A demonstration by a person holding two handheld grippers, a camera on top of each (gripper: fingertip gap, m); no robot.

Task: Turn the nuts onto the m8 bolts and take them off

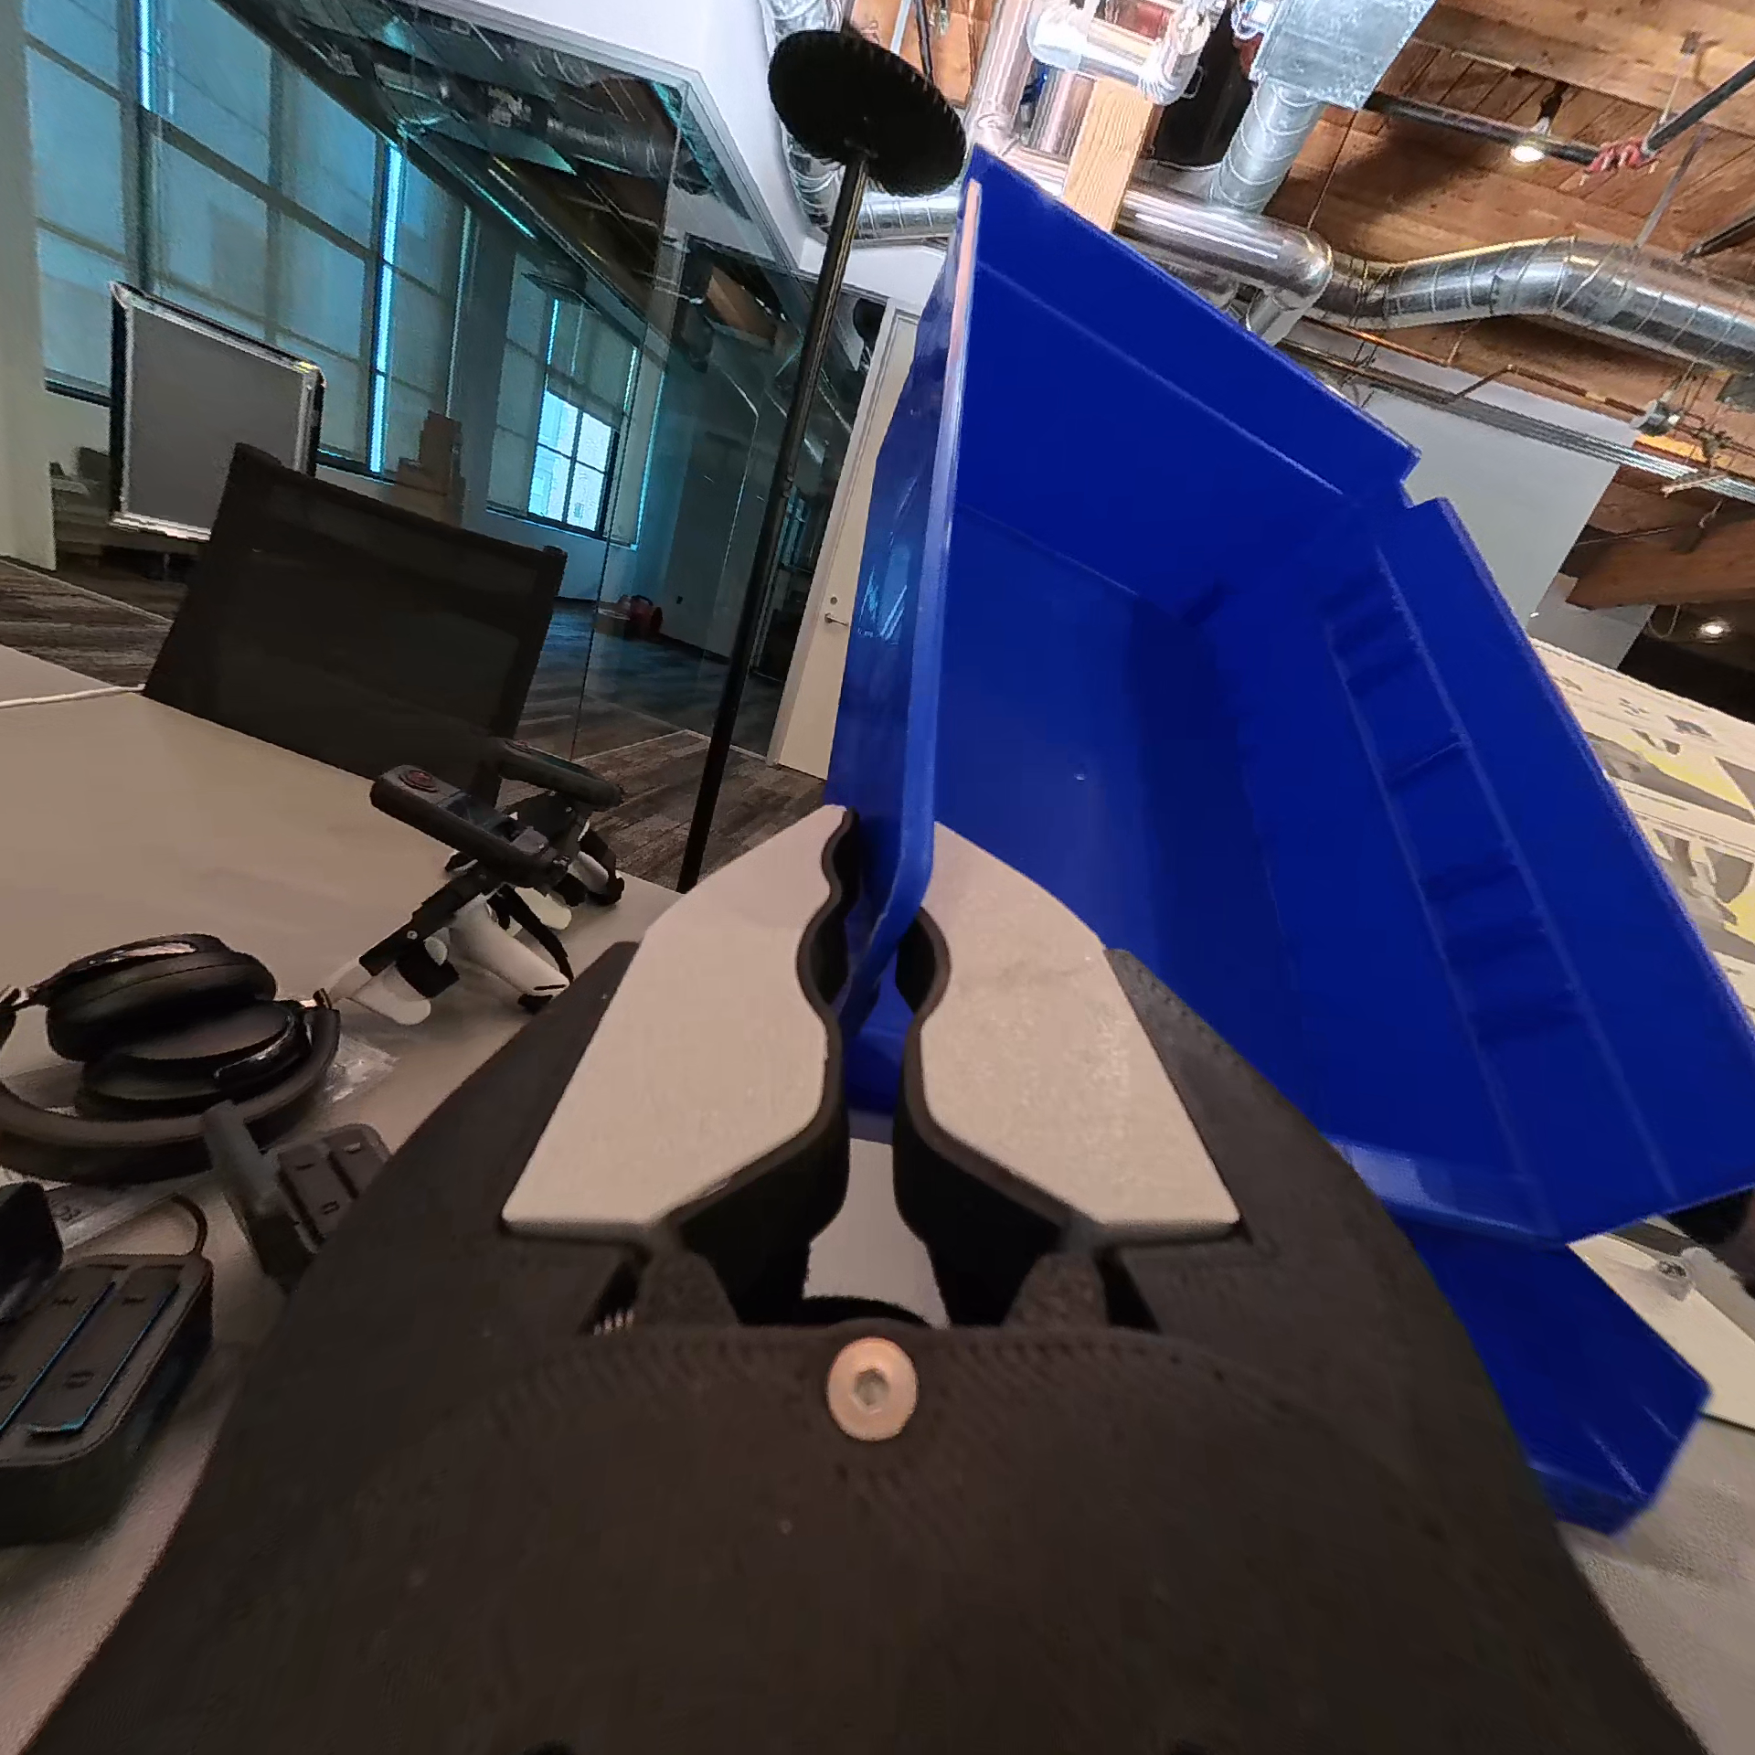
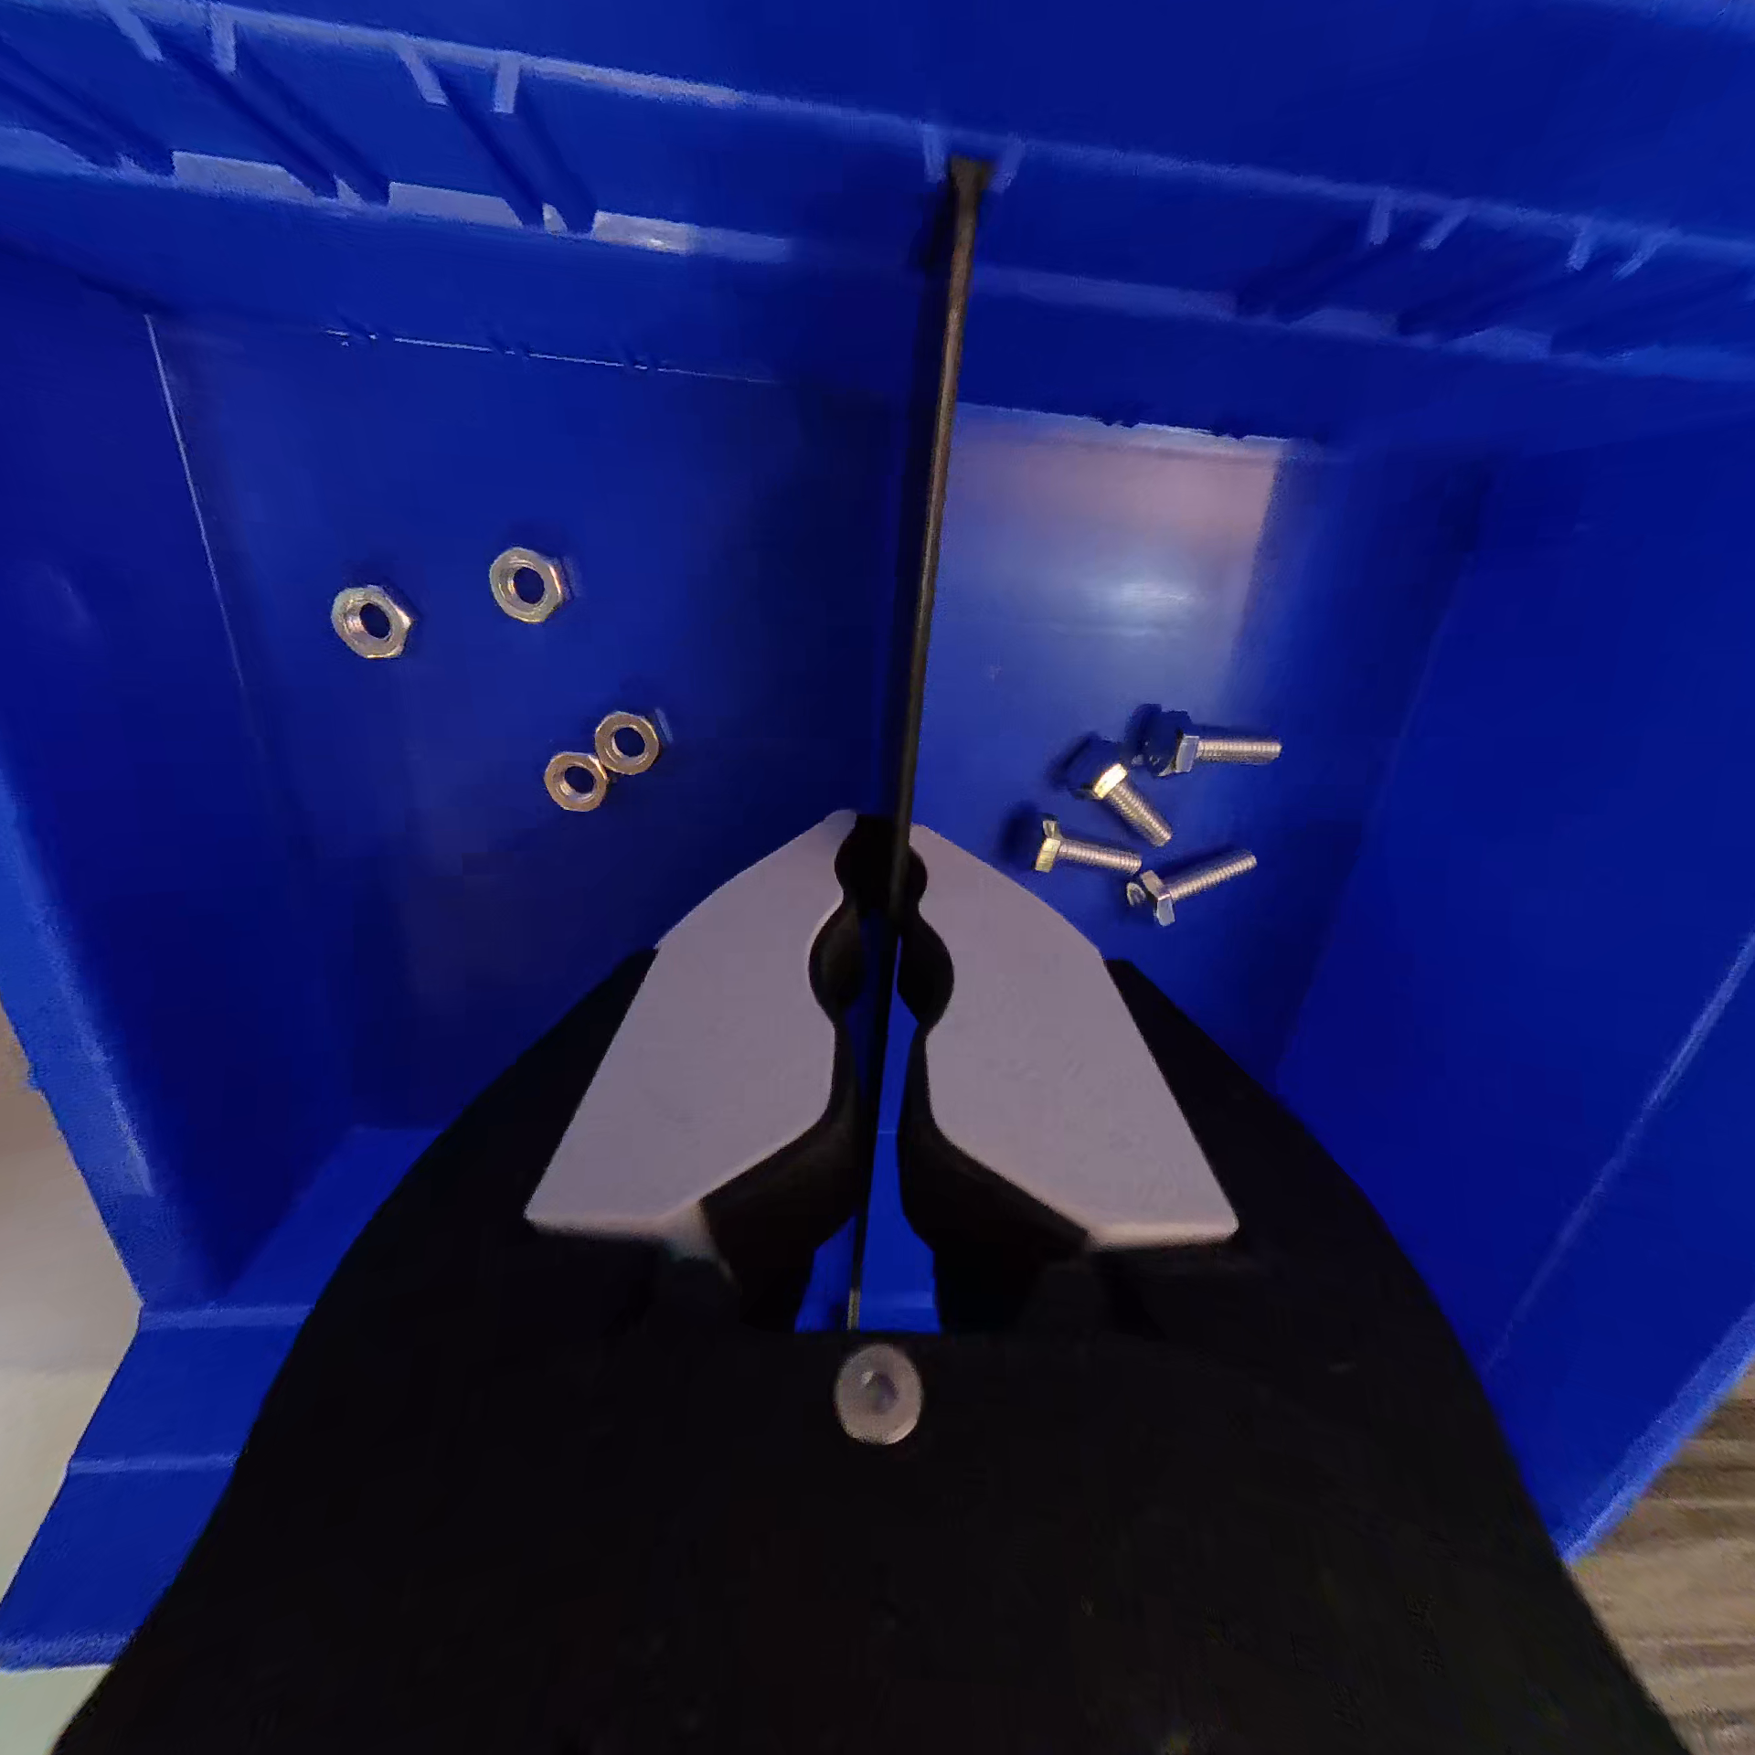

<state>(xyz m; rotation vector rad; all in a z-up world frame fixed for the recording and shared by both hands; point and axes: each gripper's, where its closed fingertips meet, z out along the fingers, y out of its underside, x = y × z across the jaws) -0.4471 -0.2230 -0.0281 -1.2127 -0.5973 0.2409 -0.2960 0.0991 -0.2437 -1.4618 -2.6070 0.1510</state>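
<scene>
My left gripper (image 1: 878,912) pinches a blue bin's side wall (image 1: 912,665), tilting it up, while my right gripper (image 2: 878,902) clamps another bin's black divider (image 2: 935,532), separating nuts (image 2: 576,781) from M8 bolts (image 2: 1130,807).

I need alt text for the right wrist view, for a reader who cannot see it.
The right gripper is closed on the thin black divider of a blue bin. Four loose nuts lie left of the divider, four bolts right of it.
</scene>
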